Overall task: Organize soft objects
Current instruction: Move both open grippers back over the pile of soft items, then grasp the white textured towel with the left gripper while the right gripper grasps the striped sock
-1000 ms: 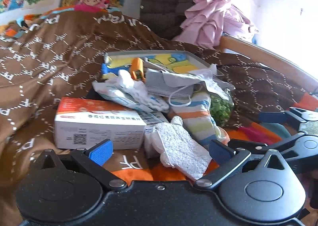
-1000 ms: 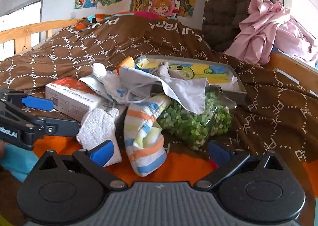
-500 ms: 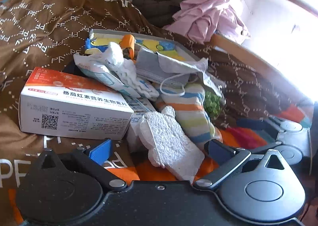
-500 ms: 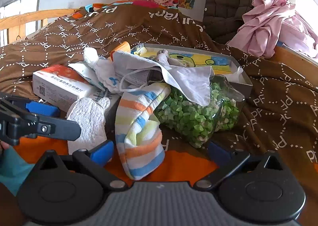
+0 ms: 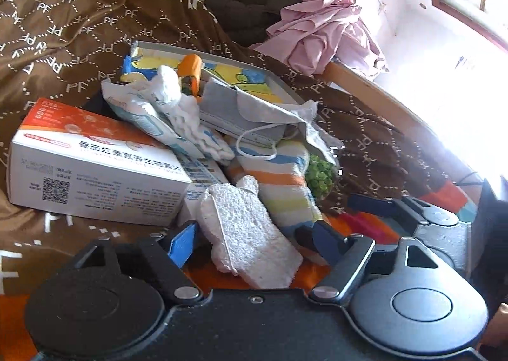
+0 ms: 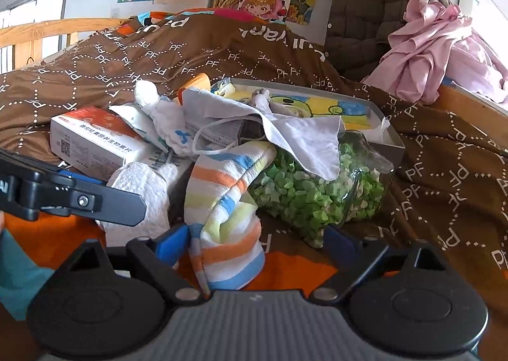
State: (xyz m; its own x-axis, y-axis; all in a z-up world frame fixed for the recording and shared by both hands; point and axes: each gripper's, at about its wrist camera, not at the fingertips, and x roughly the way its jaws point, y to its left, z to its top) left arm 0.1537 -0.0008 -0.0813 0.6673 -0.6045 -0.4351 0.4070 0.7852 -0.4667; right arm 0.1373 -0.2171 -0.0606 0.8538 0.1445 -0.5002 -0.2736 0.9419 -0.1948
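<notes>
Two grippers face the pile on the brown quilt [image 6: 222,53]. Our left gripper [image 5: 254,239] stands wide open around the white sponge [image 5: 250,231], gripping nothing. Our right gripper [image 6: 257,239] is equally open, the striped sock [image 6: 225,202] between its fingers. We judge both items light, soft and compressible: take the sponge across its narrow sides, and pinch the sock mid-length, clear of the jar of green stars [image 6: 317,189].

The right gripper [image 6: 257,242] is spread wide, its 2 fingers on either side of the striped sock [image 6: 227,218], beside the bag of green pieces [image 6: 311,193].
</notes>
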